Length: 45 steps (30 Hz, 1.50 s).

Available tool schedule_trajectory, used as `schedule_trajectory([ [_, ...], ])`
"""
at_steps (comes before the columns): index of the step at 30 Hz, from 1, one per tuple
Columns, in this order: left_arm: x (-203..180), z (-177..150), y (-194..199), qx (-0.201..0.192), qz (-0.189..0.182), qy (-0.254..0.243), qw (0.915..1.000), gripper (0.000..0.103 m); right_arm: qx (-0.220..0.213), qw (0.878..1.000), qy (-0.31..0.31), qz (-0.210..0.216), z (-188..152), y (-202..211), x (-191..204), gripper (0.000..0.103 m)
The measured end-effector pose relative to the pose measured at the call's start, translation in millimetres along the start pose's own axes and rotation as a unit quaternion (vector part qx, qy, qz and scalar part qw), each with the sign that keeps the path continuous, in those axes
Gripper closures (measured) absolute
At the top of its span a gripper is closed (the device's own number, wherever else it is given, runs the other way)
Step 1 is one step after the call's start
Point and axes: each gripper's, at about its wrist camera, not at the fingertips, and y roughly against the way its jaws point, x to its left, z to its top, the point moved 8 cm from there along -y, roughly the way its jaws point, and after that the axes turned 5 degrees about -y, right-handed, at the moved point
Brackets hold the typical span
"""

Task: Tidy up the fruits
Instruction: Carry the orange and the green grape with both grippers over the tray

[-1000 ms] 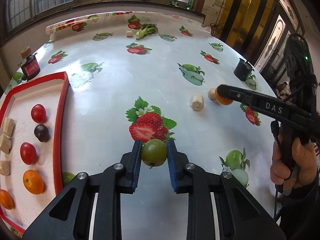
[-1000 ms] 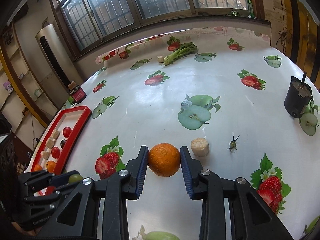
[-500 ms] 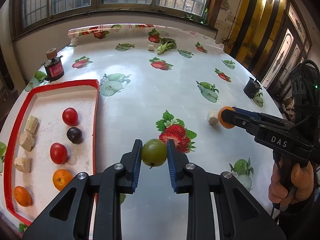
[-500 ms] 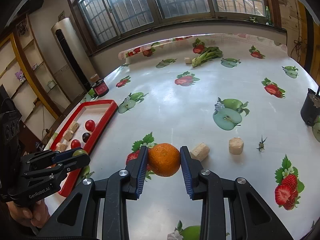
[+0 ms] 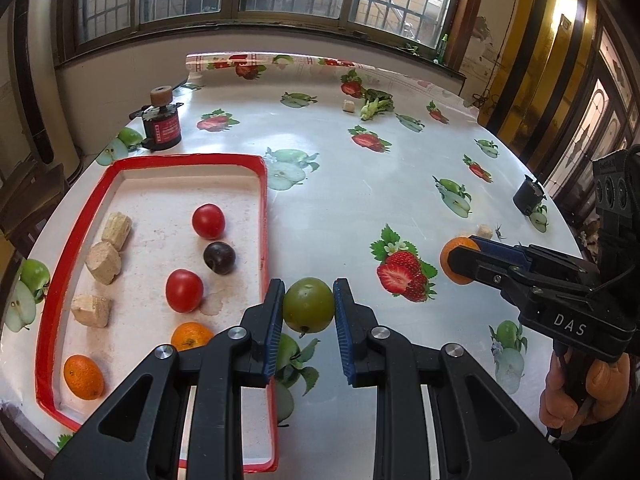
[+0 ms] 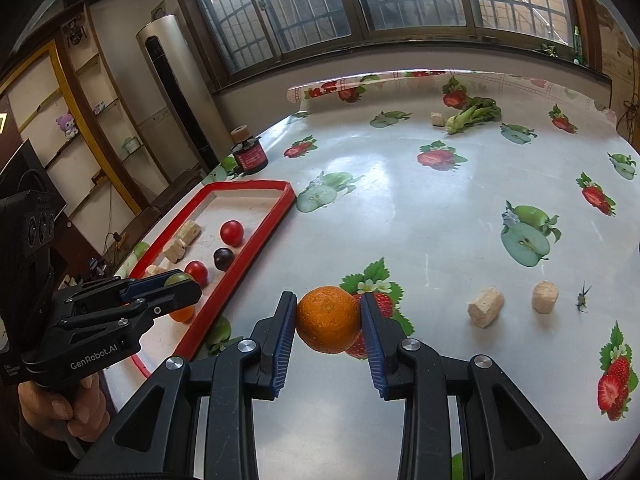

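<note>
Two fruits are held aloft, both carried nearer the red tray than a second ago; more of the tray has come into the left view.

Left gripper: clamped on a green plum, smooth, olive-green, short stem below, held just past the tray's right rim.

Right gripper: clamped on an orange, round, pitted skin, held above the fruit-print tablecloth, further from the tray.

Tray contents: two red tomatoes, one dark plum, two small oranges, three beige chunks.

Loose on the tablecloth: two beige chunks, a leafy green vegetable.
</note>
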Motion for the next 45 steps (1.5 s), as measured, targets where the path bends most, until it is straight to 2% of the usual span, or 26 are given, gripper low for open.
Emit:
schedule_trajectory([
  [19,53,-13,14,-0.007,0.025,0.045,0.9987,0.081,0.021,0.998,0.052,0.030,-2,-25,68,0.070],
  [45,119,-15,13,-0.004,0.048,0.095,0.9943,0.081,0.052,0.995,0.072,0.051,10,-67,103,0.070],
])
